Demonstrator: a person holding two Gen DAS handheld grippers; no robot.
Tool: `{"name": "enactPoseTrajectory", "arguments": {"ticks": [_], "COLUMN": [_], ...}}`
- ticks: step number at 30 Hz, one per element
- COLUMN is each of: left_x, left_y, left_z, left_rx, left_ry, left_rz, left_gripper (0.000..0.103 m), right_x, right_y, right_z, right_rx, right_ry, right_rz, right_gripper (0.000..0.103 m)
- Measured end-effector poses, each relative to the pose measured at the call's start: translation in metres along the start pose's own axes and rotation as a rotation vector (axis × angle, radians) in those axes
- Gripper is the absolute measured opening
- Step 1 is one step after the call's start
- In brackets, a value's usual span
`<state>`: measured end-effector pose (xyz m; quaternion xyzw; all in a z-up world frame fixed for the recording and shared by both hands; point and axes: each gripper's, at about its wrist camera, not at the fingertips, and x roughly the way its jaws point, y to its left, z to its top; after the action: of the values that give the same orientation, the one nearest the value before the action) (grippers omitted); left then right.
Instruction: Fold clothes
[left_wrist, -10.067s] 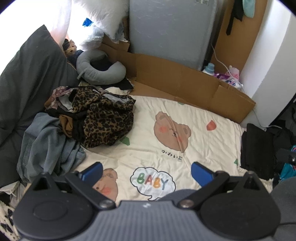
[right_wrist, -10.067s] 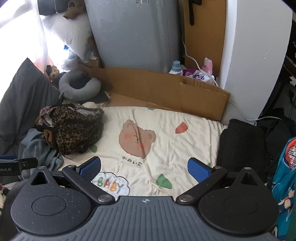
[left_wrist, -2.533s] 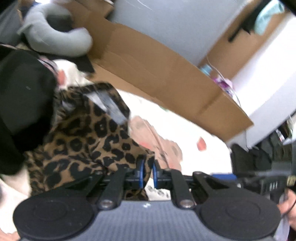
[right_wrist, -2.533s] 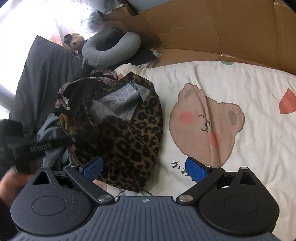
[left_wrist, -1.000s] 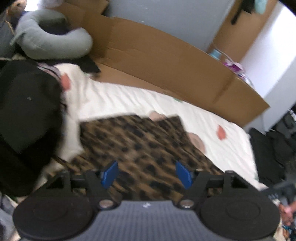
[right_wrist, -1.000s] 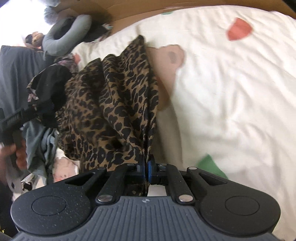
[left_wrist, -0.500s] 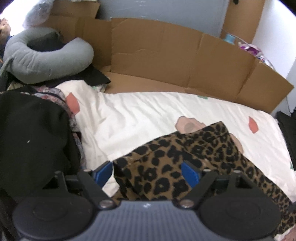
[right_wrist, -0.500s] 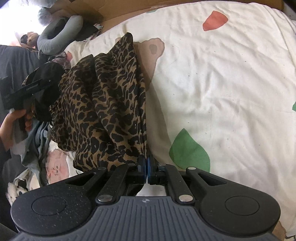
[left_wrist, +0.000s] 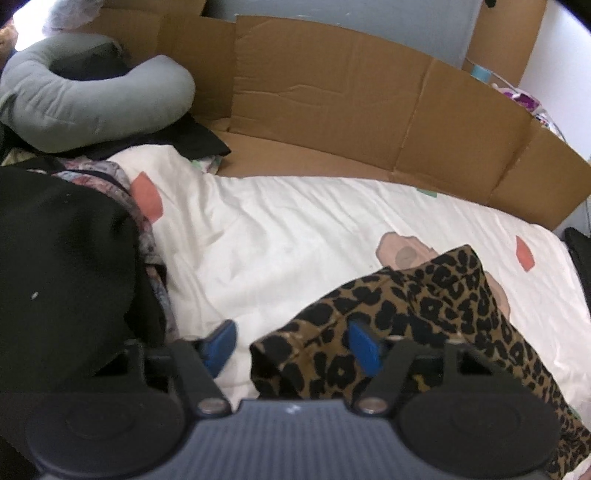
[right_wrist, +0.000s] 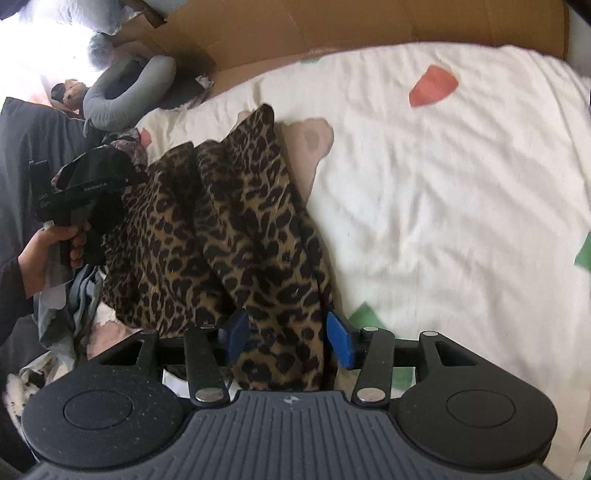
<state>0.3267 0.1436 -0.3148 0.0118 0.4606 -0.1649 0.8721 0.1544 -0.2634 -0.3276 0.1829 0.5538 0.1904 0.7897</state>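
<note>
While a cardboard wall (left_wrist: 332, 107) lines its far edge, the bed (right_wrist: 443, 184), under a cream sheet with printed shapes, carries a leopard garment (right_wrist: 236, 229) beside a clothes pile (left_wrist: 62, 258). A grey pillow (left_wrist: 88, 107) lies beyond. Left tool (left_wrist: 291, 343) closing, cloth's edge between unpressed; right tool (right_wrist: 286, 334) opening astride the garment.

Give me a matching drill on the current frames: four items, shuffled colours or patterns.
Items:
1. garment between the right gripper's fingers
2. neck pillow
3. bedsheet
4. barrier behind the bed

Looks:
A. brown cardboard
B. leopard print
C. grey
D. white with cartoon prints

Pairs: 1-B, 2-C, 3-D, 4-A
</note>
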Motion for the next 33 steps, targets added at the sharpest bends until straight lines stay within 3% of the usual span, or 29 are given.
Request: {"name": "enactPoseTrajectory", "arguments": {"ticks": [2,4,5,6,9,20,33], "left_x": [0.003,0.005,0.005,0.005,-0.007,-0.071,-0.152], "left_y": [0.000,0.000,0.000,0.000,-0.002,-0.006,-0.003], "left_z": [0.000,-0.001,-0.002,-0.002,-0.005,-0.018,-0.082], "left_rx": [0.015,0.030,0.031,0.027,0.012,-0.030,-0.181], "left_ry": [0.006,0.014,0.018,0.020,0.013,-0.028,-0.036], "left_rz": [-0.010,-0.020,-0.029,-0.041,-0.083,-0.108,-0.094], "left_gripper": [0.049,0.033,0.013,0.006,0.005,0.004,0.004], "right_x": [0.000,0.000,0.000,0.000,0.003,0.021,0.054], "right_y": [0.000,0.001,0.003,0.005,0.011,0.025,0.036], "right_z": [0.005,0.009,0.011,0.014,0.020,0.045,0.081], "right_rx": [0.006,0.001,-0.016,-0.035,-0.104,-0.178,-0.308], "right_ry": [-0.019,-0.039,-0.050,-0.061,-0.104,-0.121,-0.143], "right_rz": [0.003,0.005,0.001,-0.003,-0.021,-0.003,-0.038], "right_gripper": [0.055,0.057,0.058,0.063,0.070,0.071,0.071]}}
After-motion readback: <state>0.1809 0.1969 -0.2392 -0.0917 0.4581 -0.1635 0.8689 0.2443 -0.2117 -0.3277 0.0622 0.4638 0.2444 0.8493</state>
